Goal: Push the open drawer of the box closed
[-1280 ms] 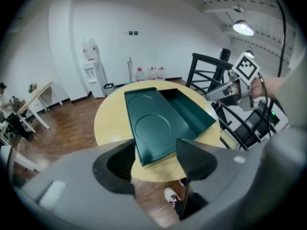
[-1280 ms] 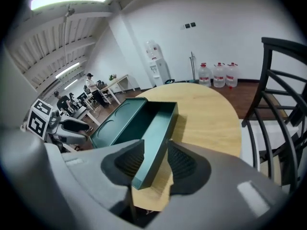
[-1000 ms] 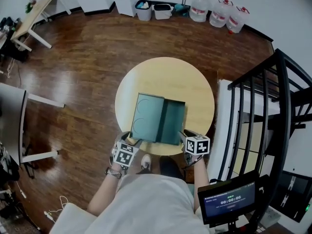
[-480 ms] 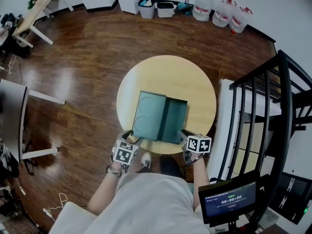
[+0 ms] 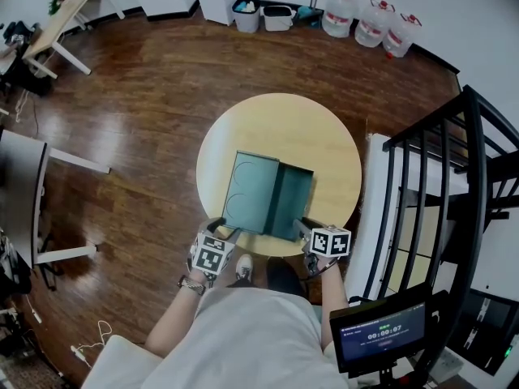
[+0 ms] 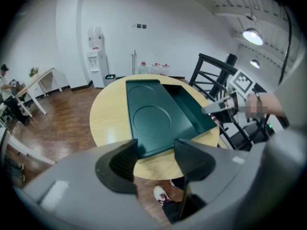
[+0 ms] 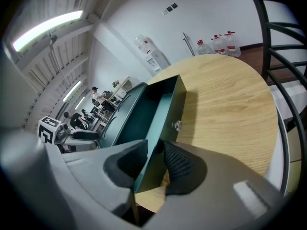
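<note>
A dark teal box (image 5: pixel 248 191) lies on the round wooden table (image 5: pixel 280 124), its drawer (image 5: pixel 293 198) pulled out to the right. My left gripper (image 5: pixel 223 229) is at the box's near left corner. In the left gripper view the jaws (image 6: pixel 156 150) are closing, with the box's near edge (image 6: pixel 153 147) showing in the gap and untouched by the pads. My right gripper (image 5: pixel 303 227) is at the drawer's near right corner. There the jaws (image 7: pixel 156 159) straddle the drawer's front panel (image 7: pixel 165 128), just below its small knob (image 7: pixel 177 125), and look shut on it.
A black stair railing (image 5: pixel 438 185) stands close on the right of the table. A screen (image 5: pixel 377 331) sits near my right elbow. Water bottles (image 5: pixel 373 19) and bins (image 5: pixel 259 16) line the far wall. Desks (image 5: pixel 61 23) stand at the left. My shoe (image 5: pixel 242 267) shows under the table's edge.
Both grippers stay at the table's near edge. The right gripper's fingers have edged slightly in on the drawer's corner. The drawer stands as far out as before.
</note>
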A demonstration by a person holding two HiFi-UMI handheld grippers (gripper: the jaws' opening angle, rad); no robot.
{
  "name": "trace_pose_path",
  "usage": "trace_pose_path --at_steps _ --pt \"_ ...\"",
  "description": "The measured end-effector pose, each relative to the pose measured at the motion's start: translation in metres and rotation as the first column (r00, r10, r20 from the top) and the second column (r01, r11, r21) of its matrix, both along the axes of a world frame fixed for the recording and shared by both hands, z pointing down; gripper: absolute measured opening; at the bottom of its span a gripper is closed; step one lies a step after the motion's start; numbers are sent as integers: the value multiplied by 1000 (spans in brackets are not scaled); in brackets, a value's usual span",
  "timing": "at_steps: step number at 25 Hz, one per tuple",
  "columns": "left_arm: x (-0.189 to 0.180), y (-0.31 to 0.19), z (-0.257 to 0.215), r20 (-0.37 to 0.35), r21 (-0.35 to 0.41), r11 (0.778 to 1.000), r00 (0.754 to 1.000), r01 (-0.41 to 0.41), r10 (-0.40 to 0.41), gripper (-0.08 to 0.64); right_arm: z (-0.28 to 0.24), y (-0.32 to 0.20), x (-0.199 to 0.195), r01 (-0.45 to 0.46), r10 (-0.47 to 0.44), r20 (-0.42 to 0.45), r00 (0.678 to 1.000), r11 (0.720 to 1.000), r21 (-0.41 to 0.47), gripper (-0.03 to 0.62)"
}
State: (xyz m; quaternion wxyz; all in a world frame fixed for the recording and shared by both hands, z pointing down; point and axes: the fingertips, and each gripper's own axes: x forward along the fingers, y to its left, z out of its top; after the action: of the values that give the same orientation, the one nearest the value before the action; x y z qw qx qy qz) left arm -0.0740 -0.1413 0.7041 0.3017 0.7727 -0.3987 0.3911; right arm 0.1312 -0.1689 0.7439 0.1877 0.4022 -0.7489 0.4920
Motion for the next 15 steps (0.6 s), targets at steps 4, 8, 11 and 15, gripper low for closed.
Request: trace_pose_path --at_steps 4,8,11,15 --pt "4 0 -2 -8 -2 1000 1000 -12 12 256 -1 -2 0 11 -11 18 1000 1000 18 115" --pt "3 1 -2 -11 -6 1000 1000 -12 12 258 -9 -10 -4 -17 14 57 998 999 42 117" --pt "3 2 -4 -15 -8 1000 1000 -10 10 258 -13 -11 -11 1 -4 64 998 999 44 118" --pt "1 3 -5 -22 -8 1000 1000 -11 10 258 -14 -10 -18 7 -10 81 997 999 40 136"
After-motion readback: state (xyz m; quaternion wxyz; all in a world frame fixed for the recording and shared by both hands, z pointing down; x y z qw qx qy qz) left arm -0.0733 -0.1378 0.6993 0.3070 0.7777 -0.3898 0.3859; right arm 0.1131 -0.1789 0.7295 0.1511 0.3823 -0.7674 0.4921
